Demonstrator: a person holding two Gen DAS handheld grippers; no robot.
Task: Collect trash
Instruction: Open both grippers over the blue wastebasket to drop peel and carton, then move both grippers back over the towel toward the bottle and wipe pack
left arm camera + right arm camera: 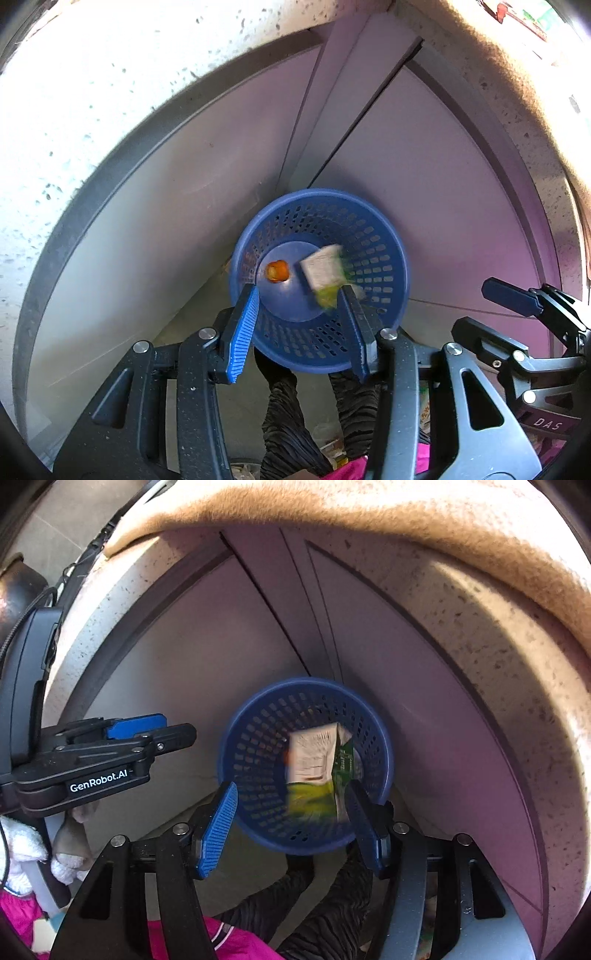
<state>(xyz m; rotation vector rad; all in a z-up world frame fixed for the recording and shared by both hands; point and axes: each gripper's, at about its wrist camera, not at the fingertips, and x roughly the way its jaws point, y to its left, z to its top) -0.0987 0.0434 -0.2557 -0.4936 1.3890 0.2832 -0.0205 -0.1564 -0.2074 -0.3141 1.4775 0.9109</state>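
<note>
Looking down into a round blue perforated plastic basket (373,240) set on the floor in a corner between grey panels (192,206) and a speckled stone counter edge (92,110). Left gripper (299,314) held above the basket, blue ribbed pads spread wide apart, nothing between them. Right gripper (291,819) likewise spread wide over the same basket (255,746), holding nothing. In the basket: a small orange rounded piece (277,271) lying on the solid bottom, and a white, green and yellow printed wrapper (314,768), blurred, inside the basket just beside the right gripper's right pad; touching or not, cannot tell. Same wrapper (325,273) seen near the left gripper's right pad. Dark striped trouser legs (288,417) and pink cloth (22,912) below.
</note>
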